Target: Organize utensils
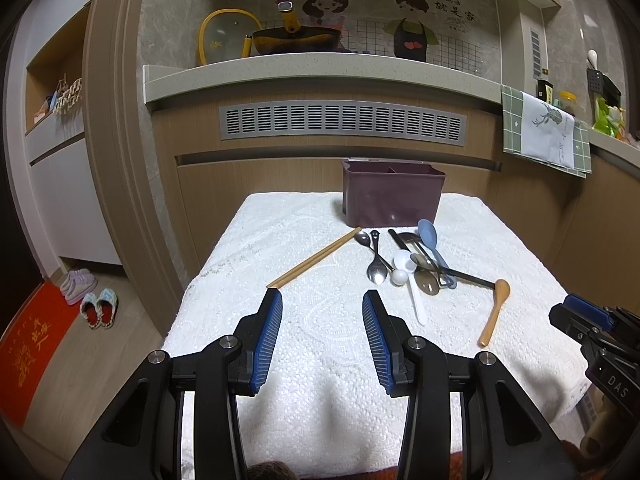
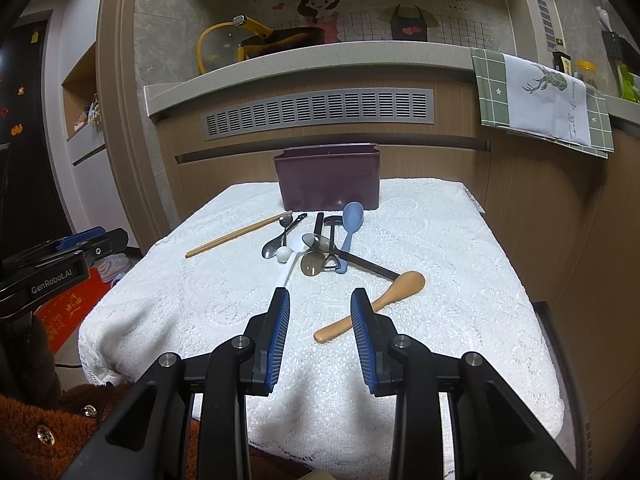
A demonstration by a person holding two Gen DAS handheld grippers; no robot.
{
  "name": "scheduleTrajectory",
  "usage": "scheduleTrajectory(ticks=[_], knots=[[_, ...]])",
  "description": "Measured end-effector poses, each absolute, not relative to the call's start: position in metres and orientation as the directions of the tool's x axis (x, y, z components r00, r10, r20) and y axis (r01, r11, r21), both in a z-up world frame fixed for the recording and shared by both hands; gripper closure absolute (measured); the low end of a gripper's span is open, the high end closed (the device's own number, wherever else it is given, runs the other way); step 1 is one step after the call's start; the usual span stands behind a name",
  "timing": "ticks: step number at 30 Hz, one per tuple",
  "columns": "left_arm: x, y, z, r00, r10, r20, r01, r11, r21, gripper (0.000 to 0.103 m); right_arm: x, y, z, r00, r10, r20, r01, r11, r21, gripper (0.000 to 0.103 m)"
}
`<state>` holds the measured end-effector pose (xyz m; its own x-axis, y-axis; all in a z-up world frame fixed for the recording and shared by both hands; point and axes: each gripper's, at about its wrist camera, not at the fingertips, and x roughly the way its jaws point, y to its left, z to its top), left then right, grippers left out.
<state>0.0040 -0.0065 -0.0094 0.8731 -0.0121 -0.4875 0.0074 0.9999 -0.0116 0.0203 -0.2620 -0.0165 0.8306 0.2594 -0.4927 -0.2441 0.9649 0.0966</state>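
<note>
Kitchen cabinets and a pale counter close off the background, and in front of them a surface under a white lace cloth (image 1: 320, 340) carries everything the task needs. At its far edge stands the purple caddy (image 1: 392, 196), empty as far as can be seen, and every utensil lies on the cloth just in front of it. A pair of wooden chopsticks (image 1: 314, 258) angles away from the caddy's near left corner; a tangle of metal spoons (image 1: 376, 268), a white spoon (image 1: 412, 280), a blue spoon (image 1: 430, 240) and dark utensils lies before its middle; a wooden spoon (image 2: 372, 304) lies alone, nearest the person. Both tools hover with jaws wide and hold nothing: the left gripper (image 1: 322, 300) just short of the chopsticks' near end, the right gripper (image 2: 320, 296) over the wooden spoon's handle. Sorting appears not yet begun. The sensible start is the loose pieces, not the pile: the right jaws should straddle the handle crosswise near its middle, close firmly, lift clear, then lower it bowl-up into the caddy.
</note>
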Motion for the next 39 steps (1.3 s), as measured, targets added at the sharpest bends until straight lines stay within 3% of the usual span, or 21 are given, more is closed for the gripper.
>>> scheduleTrajectory(ticks=[39], knots=[[0.0036,-0.0047,-0.0110,0.870,-0.010,-0.493,0.004,1.000,-0.014,0.060,0.0226,-0.2618,-0.0184,0.825,0.262,-0.501,-0.243,0.964,0.104,0.073]])
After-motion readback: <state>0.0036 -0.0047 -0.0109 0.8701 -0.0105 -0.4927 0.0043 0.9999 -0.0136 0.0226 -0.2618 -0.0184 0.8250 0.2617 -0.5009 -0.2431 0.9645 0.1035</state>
